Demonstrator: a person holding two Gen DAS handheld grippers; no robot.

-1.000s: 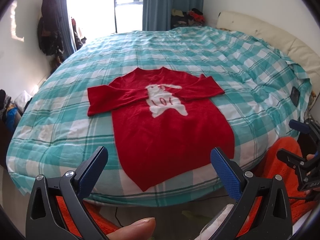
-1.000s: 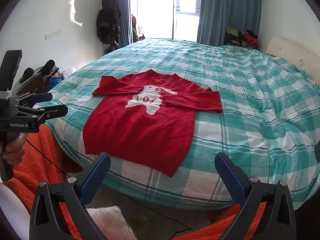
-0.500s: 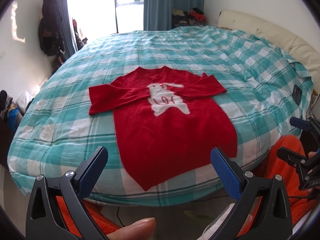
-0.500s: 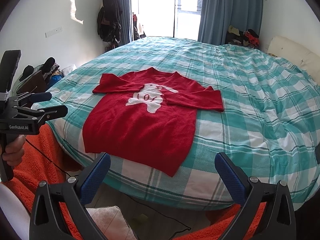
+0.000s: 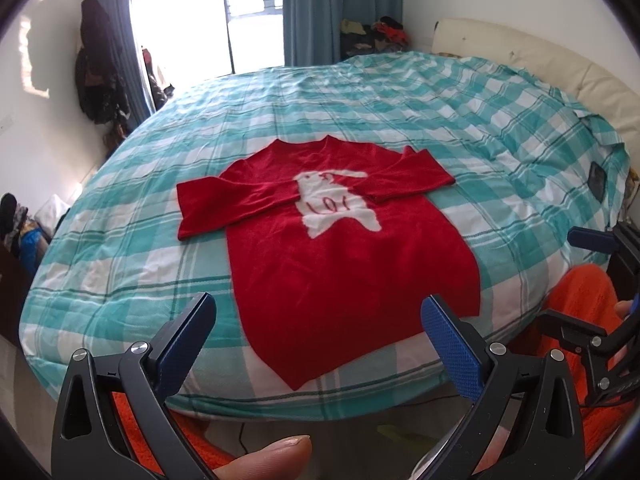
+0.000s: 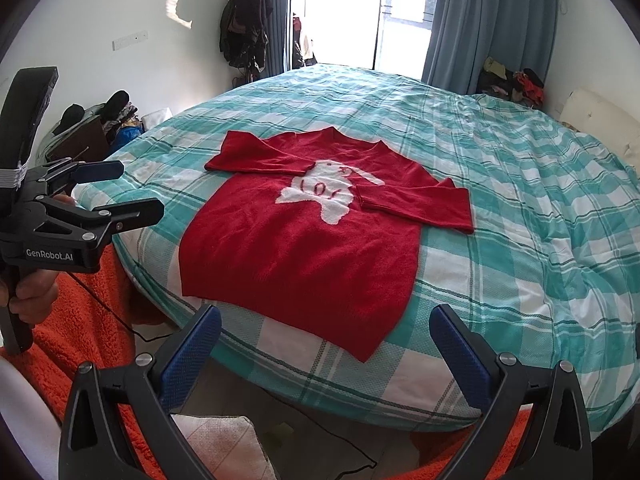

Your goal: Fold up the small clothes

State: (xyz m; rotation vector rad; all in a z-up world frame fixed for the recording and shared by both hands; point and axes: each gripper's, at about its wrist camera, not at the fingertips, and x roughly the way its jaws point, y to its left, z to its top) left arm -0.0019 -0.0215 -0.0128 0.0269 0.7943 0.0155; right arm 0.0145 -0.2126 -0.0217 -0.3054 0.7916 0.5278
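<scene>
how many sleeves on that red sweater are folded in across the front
2. On the red sweater, one sleeve is folded across the chest on its left side and the other sleeve on its right side, both ending at the white animal design.

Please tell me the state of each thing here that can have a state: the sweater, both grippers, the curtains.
red sweater: lying flat on the checked bedcover, front up, both sleeves folded in across the chest, body not yet folded.
left gripper: open, empty, above the near bed edge.
right gripper: open, empty.
curtains: drawn aside, daylight coming in.
</scene>
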